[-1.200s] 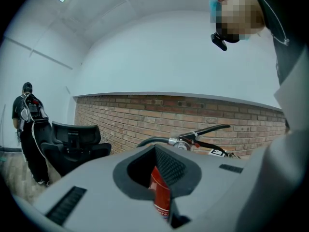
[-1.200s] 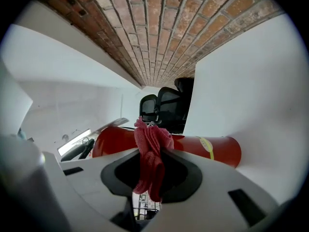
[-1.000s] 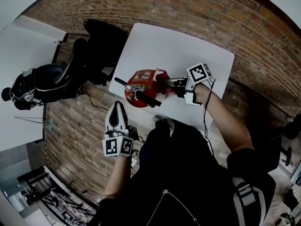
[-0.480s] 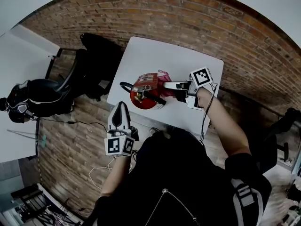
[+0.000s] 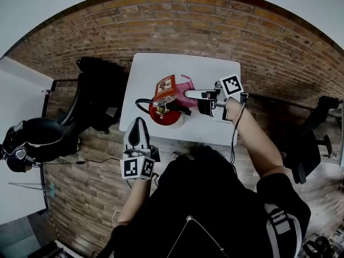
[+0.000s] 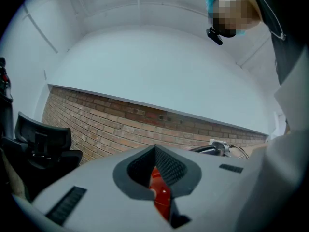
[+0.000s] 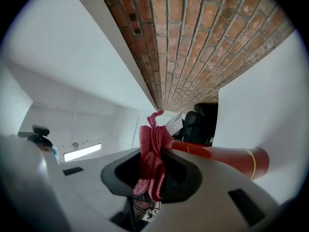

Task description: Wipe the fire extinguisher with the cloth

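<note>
Two grippers work here. The right gripper is clamped on the pink cloth, held against the red extinguisher on the white table. The extinguisher's label is too small to read. The left gripper has its jaws together and hovers off the table's near edge. Brick surrounds the table, and a black chair stands to its left.

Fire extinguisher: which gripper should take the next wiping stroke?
Right, probably. The right gripper is shut on the pink cloth, close beside the fire extinguisher. The left gripper is shut on nothing, at the near edge of the table.
</note>
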Demonstrator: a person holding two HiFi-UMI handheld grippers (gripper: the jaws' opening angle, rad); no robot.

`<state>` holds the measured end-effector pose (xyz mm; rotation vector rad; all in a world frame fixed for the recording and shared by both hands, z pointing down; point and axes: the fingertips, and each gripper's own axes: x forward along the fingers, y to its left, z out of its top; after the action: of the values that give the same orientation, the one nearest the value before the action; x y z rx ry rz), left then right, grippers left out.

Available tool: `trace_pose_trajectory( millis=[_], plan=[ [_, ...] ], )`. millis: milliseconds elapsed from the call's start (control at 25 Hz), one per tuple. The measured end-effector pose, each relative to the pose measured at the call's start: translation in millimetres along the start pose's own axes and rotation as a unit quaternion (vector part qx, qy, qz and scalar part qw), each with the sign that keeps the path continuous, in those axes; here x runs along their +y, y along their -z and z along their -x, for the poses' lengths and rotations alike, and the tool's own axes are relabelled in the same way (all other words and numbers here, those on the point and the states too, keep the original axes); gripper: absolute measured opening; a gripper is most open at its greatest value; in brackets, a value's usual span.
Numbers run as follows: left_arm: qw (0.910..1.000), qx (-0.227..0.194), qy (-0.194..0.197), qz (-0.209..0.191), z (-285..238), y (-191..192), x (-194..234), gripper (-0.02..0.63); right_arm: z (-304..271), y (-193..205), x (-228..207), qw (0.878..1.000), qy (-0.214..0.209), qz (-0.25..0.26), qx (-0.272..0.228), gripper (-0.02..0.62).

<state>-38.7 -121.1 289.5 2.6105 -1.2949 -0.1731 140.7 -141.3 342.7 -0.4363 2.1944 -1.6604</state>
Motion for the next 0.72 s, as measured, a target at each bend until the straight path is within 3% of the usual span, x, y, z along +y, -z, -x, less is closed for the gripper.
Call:
trace_pose_trajectory(
  millis=[280,720],
  plan=[
    [0.9992,0.01,0.037,0.007,-9,6,-5,0.031,41,12,-43,0.997,0.025,-0.019,-0.072,0.103],
    [0.9964,0.032,-0.07,-0.036,-20,38,5,0.031,79,45,-228,0.989,0.126,-0.047,-0.054,0.103]
  ],
)
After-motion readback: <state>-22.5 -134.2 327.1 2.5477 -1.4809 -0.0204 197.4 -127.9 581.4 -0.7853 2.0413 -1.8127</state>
